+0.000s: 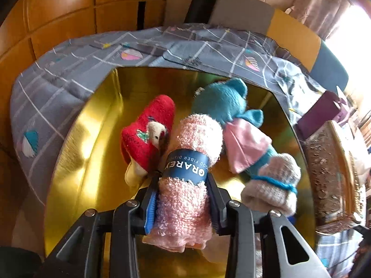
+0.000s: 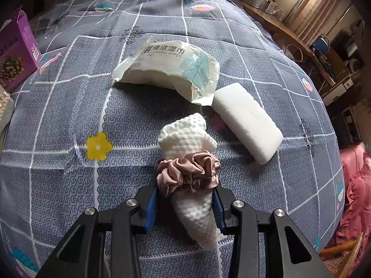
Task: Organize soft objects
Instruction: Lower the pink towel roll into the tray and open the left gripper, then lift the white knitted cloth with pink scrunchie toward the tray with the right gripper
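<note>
The left hand-held gripper (image 1: 183,199) is pinching the pink fuzzy roll (image 1: 185,185) just behind its blue paper band (image 1: 185,166), holding it over the gold box (image 1: 76,153) — red slipper sock (image 1: 148,132) on the left, blue plush toy (image 1: 231,120) far right, beige knit bundle (image 1: 273,185) near right. The gap between sock and toy looks tight; my read is that if the roll comes down crooked it rides up on a neighbour instead of settling on the box floor. That band is slick too, so the roll could slide in the grip.

Over on the right, the right hand-held gripper (image 2: 185,203) is clamped on the white waffle cloth (image 2: 192,185), which wears a dusty-pink scrunchie (image 2: 187,173) round its middle. The tail of the cloth droops below the jaws toward the bed cover (image 2: 69,92) — I would say it could unroll, or the scrunchie could slip off toward the far end, if it gets swung.

Just beyond, the torn wipes packet (image 2: 171,69) and the white foam block (image 2: 248,122) sit close together, far and to the right, and the cloth tip nearly reaches the packet's corner. A careless lift could snag it.
</note>
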